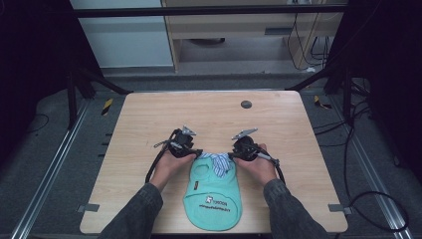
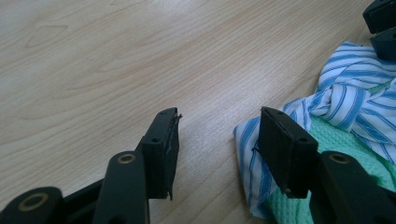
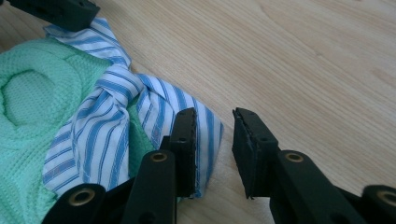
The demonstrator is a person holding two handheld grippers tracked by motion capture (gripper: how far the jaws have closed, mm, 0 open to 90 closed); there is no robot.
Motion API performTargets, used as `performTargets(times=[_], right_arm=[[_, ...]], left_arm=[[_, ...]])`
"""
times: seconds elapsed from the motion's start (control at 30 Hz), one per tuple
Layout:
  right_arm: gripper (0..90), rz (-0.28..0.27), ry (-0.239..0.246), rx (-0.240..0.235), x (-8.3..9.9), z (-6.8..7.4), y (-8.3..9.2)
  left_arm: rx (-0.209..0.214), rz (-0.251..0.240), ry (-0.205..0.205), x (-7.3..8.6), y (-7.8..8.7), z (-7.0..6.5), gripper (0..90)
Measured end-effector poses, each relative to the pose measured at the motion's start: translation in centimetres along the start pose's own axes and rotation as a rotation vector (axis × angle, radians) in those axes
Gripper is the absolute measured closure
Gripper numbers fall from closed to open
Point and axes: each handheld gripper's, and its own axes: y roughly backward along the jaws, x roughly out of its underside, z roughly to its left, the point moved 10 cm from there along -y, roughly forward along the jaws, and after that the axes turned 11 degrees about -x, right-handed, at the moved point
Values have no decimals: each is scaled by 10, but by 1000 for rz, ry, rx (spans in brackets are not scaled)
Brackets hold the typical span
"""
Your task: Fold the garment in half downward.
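Careful: both hand-held grippers, left [image 2: 217, 133] and right [image 3: 214, 135], stand open, gripping nothing; close off-target beside the striped collar [image 3: 109, 114] and you'll pinch bare bench [image 1: 209, 107], missing the green pet vest [image 1: 216, 191].

Mint-green garment [image 1: 214, 191] with blue-and-white striped collar [image 1: 217, 160] on pale wood table [image 1: 149, 119].

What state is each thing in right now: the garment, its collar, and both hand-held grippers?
Green garment: lying flat on the table.
Striped collar: rumpled, knotted at the front.
Left hand-held gripper: open, bare wood between the jaws, beside the collar edge.
Right hand-held gripper: open, nothing gripped, at the collar's edge.
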Motion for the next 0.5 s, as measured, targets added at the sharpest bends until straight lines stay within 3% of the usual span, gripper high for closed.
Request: performTargets(times=[0.37, 0.5], right_arm=[[598, 27, -12, -17, 4, 3, -10], [607, 35, -7, -15, 4, 5, -10]], left_arm=[[4, 33, -31, 8, -6, -5, 449], [13, 37, -36, 9, -7, -6, 440]])
